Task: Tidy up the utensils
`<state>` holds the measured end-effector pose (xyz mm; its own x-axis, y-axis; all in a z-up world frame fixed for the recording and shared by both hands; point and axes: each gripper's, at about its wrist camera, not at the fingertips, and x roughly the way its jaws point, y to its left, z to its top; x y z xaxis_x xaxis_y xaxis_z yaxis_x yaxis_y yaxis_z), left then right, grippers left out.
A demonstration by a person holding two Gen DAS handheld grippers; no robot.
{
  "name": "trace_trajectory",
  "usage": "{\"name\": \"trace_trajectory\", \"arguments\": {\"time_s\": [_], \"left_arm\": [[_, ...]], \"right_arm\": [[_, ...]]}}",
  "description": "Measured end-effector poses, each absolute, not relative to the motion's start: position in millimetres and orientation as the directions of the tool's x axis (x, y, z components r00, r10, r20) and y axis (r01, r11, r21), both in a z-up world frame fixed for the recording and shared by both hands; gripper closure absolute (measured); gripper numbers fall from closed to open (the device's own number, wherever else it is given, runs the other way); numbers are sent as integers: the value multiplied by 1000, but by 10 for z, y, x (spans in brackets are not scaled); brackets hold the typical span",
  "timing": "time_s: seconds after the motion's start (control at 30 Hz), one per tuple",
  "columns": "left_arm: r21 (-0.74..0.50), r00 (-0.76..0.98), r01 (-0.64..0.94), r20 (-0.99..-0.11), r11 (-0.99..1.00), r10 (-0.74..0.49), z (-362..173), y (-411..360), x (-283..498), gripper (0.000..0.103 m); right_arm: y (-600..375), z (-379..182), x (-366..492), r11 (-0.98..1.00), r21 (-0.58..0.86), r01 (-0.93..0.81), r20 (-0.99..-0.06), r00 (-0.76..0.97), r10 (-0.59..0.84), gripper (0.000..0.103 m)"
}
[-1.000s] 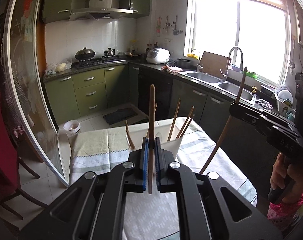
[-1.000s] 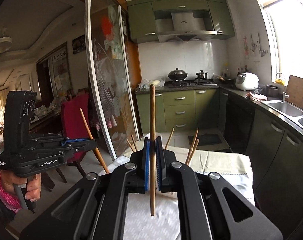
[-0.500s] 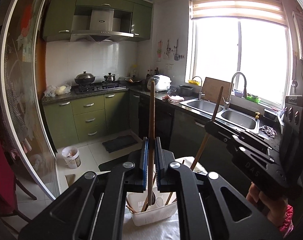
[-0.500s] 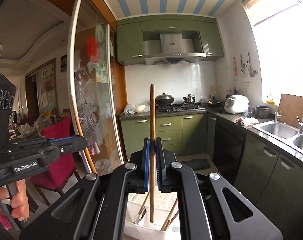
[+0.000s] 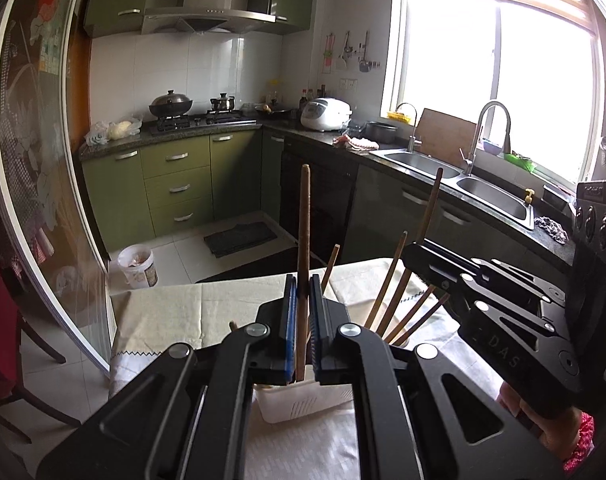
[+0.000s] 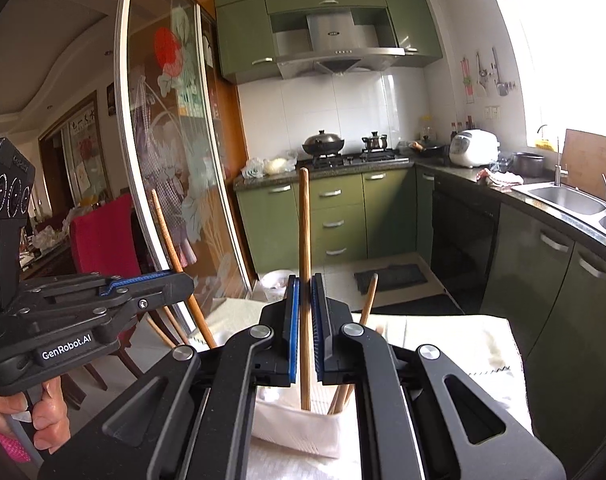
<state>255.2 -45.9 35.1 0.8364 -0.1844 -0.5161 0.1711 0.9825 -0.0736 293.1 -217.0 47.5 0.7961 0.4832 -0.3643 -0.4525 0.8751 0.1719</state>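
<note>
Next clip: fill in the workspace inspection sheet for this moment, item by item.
Surface: table under a pale tablecloth.
Job's things: white basket on the cloth with several wooden chopsticks leaning in it; one chopstick in each gripper, upright, lower ends over or just inside the basket; which, I cannot tell.
Clutter: nothing seen on the table besides these.
Grippers: left gripper shut on left chopstick; right gripper shut on right chopstick.
Cables: nothing seen.
Surroundings: kitchen with green cabinets, stove with pots, rice cooker, double sink under a window, waste bucket on the floor, red chair.
</note>
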Motion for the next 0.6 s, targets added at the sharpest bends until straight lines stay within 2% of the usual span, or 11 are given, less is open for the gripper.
{"name": "trace_trajectory", "arguments": {"time_s": [0.13,0.37,0.53,0.6], "left_arm": [[-75,827,167,-533,983,-181,213,-418,2542,95],[-54,842,148,-516,987,-155,61,-441,2419,67],[-6,873,78,-482,997,-71,11,-433,2204,48],[5,879,58,-475,998,-49,-29,-426,2077,44]], "right_arm": [[-2110,329,2942,875,164,-455,-392,784,481,96],[-2131,189,2739,873,159,-461,-393,781,485,94],[-2223,140,2398,869,152,-471,-382,783,491,84],[-2282,122,2228,869,148,-471,-380,785,490,81]]}}
